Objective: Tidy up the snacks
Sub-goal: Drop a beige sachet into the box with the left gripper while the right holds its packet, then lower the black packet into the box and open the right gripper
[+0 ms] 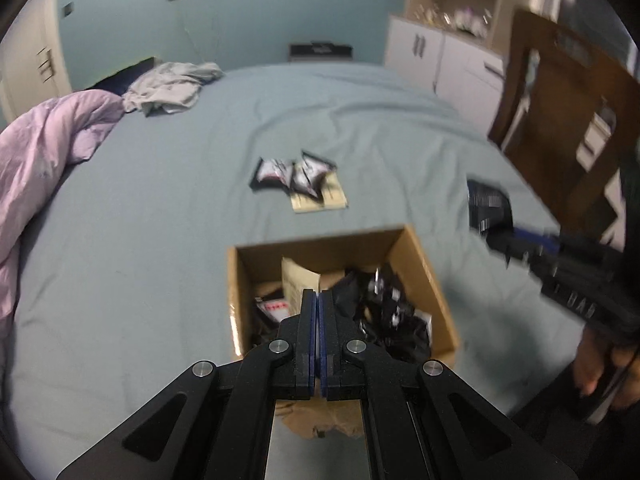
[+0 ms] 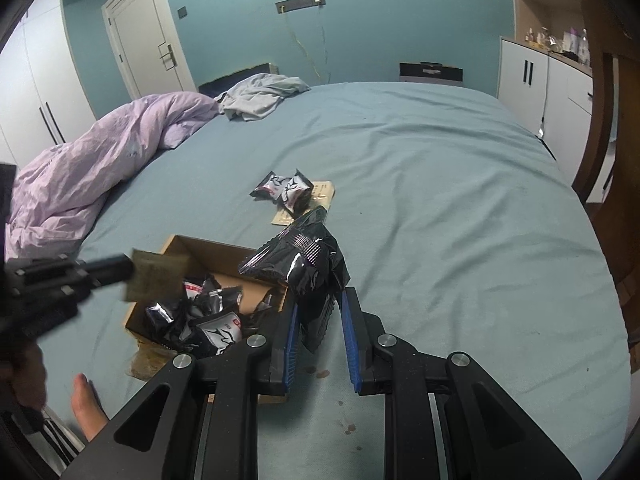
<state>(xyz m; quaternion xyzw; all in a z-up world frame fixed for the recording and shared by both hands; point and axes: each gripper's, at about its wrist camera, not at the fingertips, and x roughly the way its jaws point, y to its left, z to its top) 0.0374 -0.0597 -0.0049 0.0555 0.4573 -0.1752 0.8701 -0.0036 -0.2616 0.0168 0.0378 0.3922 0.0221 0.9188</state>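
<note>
Left gripper [image 1: 319, 300] pinched fully on tan flat packet [image 2: 154, 274], held above cardboard box [image 1: 436, 280] for dropping in. Right gripper [image 2: 318, 320] nearly closed on black pouch [image 2: 304, 260] beside box, kept ready.

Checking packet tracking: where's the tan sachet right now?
Tan sachet is pinched in the shut left claw, at the right wrist view's left, above the cardboard box of black packets.

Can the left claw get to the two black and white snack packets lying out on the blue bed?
Probably yes. The black and white snack packets lie on open blue bedsheet beyond the brown cardboard box, nothing covering them. But the left claw is shut on a tan paper packet.
</note>
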